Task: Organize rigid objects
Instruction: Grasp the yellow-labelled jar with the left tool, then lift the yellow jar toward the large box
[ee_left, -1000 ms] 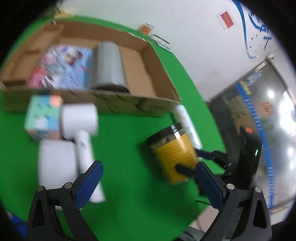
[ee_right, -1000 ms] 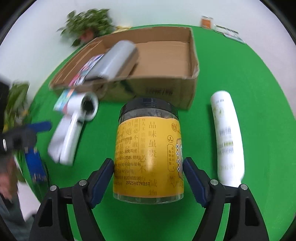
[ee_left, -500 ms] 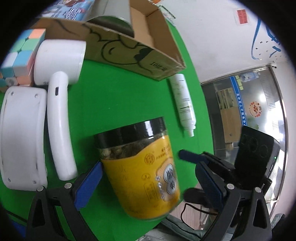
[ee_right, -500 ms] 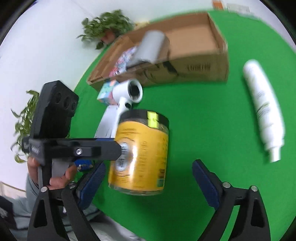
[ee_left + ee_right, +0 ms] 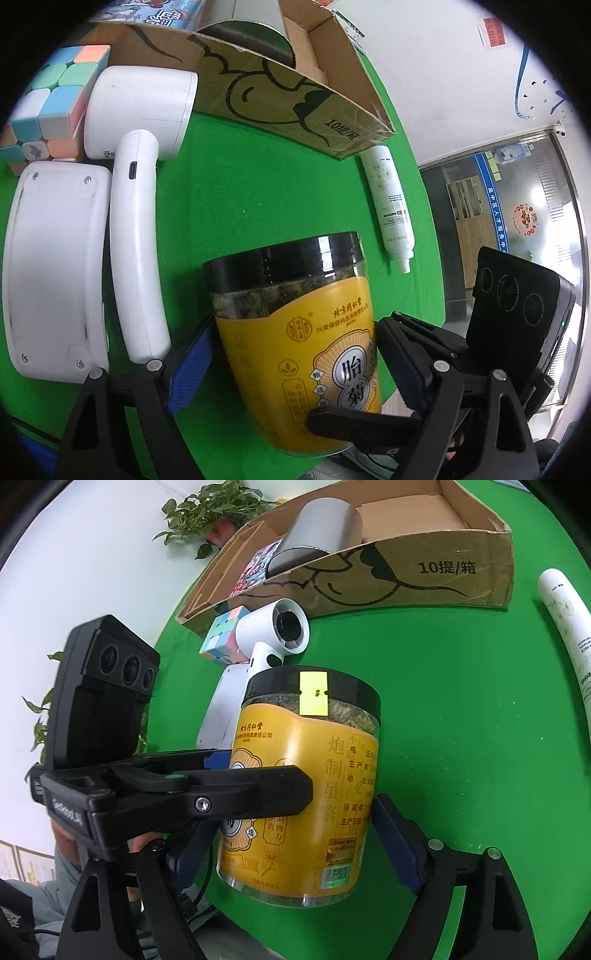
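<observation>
Gripping one yellow jar (image 5: 299, 347): left tool (image 5: 291, 365); right tool (image 5: 295, 845) spread wide around it.

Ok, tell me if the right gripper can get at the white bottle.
Probably yes. The right gripper has its jaws open around the jar, which the left gripper seems to grip; the bottle lies on bare green table to its right, nothing between.

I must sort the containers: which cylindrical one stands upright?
The yellow jar, black lid up; the white bottle and grey can lie sideways.
</observation>
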Available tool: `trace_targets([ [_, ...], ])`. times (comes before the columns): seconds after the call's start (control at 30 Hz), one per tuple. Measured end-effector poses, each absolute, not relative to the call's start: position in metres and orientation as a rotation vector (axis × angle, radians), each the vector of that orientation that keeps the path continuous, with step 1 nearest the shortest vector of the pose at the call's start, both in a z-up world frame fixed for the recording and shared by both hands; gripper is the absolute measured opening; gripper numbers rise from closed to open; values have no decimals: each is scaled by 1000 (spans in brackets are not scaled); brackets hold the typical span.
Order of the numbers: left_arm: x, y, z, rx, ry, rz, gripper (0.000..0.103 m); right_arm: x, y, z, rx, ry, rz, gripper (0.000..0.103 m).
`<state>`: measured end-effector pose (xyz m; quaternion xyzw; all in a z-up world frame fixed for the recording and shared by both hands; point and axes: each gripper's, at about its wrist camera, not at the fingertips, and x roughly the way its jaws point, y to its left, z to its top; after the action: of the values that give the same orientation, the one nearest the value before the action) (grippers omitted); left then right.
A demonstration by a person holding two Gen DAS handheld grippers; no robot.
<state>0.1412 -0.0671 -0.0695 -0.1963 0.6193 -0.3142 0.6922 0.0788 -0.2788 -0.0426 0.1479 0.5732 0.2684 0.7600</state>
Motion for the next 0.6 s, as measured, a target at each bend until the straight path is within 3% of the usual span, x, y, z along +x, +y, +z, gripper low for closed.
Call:
trace_targets([
  [0.33,134,-61,-66,-444,1338,-722,85,70,-261,-36,239,1205,504,82],
  [0.6,129,-59,-18,-404,1160,-759,85,60,-249,12,137,1039,465,82],
])
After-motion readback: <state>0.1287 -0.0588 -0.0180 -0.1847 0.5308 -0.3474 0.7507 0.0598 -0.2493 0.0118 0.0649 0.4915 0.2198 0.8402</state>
